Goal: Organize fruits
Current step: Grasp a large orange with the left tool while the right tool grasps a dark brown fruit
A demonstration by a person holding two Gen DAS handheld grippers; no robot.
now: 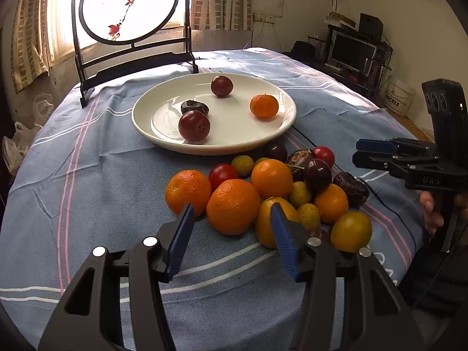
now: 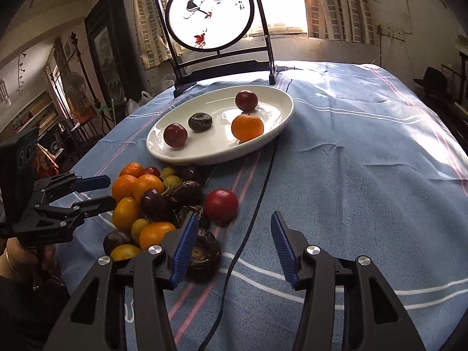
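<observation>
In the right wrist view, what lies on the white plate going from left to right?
On the white plate: red plum → dark wrinkled fruit → tangerine. The second plum, behind the tangerine, overlaps it, so it is left out.

plate (image 1: 140,117): four fruits, one perhaps a date | fruit pile (image 1: 272,193): beside plate

- Bright light comes in through the window (image 1: 61,14) at the back, so it looks washed out white.
- The white plate (image 1: 163,117) has shiny spots.
- Sun patches lie on the blue tablecloth (image 2: 365,93).
- The picture edges bend round and go dark.
- One red fruit (image 2: 221,206) looks blurry.
</observation>
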